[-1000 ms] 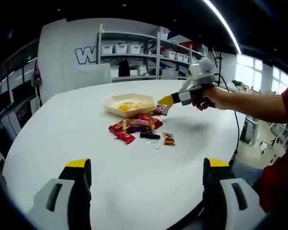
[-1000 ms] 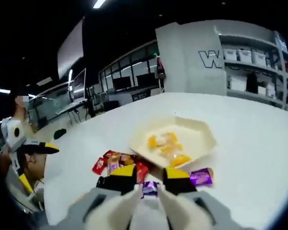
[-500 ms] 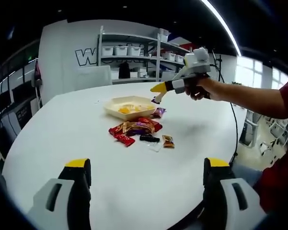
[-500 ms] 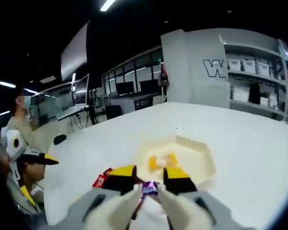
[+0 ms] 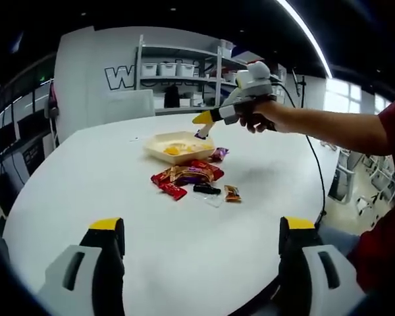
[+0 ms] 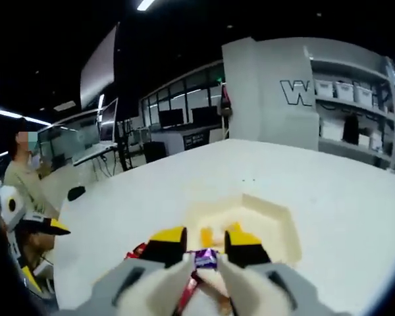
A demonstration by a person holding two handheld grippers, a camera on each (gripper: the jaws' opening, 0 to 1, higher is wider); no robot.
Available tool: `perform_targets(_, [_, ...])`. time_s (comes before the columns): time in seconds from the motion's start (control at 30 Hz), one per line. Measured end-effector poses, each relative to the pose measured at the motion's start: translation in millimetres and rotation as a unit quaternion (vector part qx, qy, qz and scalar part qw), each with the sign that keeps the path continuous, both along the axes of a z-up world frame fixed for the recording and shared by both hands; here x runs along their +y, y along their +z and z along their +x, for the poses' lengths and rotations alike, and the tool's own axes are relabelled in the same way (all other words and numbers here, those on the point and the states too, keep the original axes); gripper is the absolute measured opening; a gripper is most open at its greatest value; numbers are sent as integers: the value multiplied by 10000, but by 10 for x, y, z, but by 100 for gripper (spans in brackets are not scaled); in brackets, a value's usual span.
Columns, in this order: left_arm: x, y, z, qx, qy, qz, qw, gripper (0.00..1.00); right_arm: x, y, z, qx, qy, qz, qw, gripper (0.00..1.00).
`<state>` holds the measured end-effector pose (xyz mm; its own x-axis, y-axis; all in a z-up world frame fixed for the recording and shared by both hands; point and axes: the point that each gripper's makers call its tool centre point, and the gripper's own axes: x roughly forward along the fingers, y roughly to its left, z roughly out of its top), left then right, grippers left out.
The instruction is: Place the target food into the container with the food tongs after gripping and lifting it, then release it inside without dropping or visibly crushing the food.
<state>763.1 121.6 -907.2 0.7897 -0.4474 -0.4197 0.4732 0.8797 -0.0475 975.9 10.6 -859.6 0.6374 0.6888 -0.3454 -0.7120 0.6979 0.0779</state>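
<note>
Right gripper [image 6: 206,249] pinches purple candy [image 6: 205,259] — above tray [image 6: 286,227].

Surface [image 5: 184,243]: one, white, round. Container [image 5: 159,143]: one, cream, centre of the left gripper view, holding yellow food pieces too blurred to count. Wrapped snacks [image 5: 187,175]: one clustered pile below it, several wrappers, exact number unclear. Purple wrapped candy [image 6: 205,259]: one, between the right tongs [image 6: 205,245]. Tongs: two pairs.

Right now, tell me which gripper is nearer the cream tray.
Right. The right gripper hangs just above the cream tray, shut on a purple candy. The left gripper stays open at the table's near edge, well short of the snack pile.
</note>
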Motion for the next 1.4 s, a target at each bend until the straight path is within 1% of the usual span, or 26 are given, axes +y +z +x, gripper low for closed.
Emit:
perform_targets(0.07, [7, 0, 2, -6, 8, -3, 10000, 95, -26, 57, 74, -323, -124, -104, 9993, 21])
perform_targets(0.1, [13, -6, 3, 7, 20, -13, 10000, 95, -22, 117, 96, -602, -87, -153, 9980, 22])
perform_targets(0.13, [20, -13, 4, 12, 29, -15, 10000, 95, -24, 85, 99, -407, -76, -133, 9991, 22])
perform_targets(0.17, [23, -17, 3, 14, 31, -16, 10000, 95, -22, 78, 99, -286, -79, -49, 9995, 22])
perform_targets(0.23, [28, -29, 1, 30, 33, -11, 10000, 95, -49, 80, 115, -369, -100, -86, 9992, 22])
perform_targets(0.37, [25, -36, -2, 33, 26, -11, 10000, 95, -113, 41, 117, -350, -139, -154, 9992, 22])
perform_targets(0.57, [12, -37, -3, 32, 7, -10, 10000, 95, -290, -4, 152, -258, -282, -131, 9992, 22])
perform_targets(0.73, [6, 8, 15, -20, -7, -4, 10000, 94, -455, -96, 170, -197, -416, -225, 9987, 23])
perform_targets(0.9, [0, 15, 17, -31, -20, 12, 10000, 95, -579, -193, 188, -116, -511, -290, 9982, 23])
perform_targets(1.17, [-11, 5, -2, -11, -44, 35, 10000, 94, -663, -331, 176, 3, -591, -352, 9976, 23])
perform_targets(1.4, [35, 13, -9, -14, 7, 44, 10000, 94, -741, -475, 156, 102, -609, -462, 9970, 24])
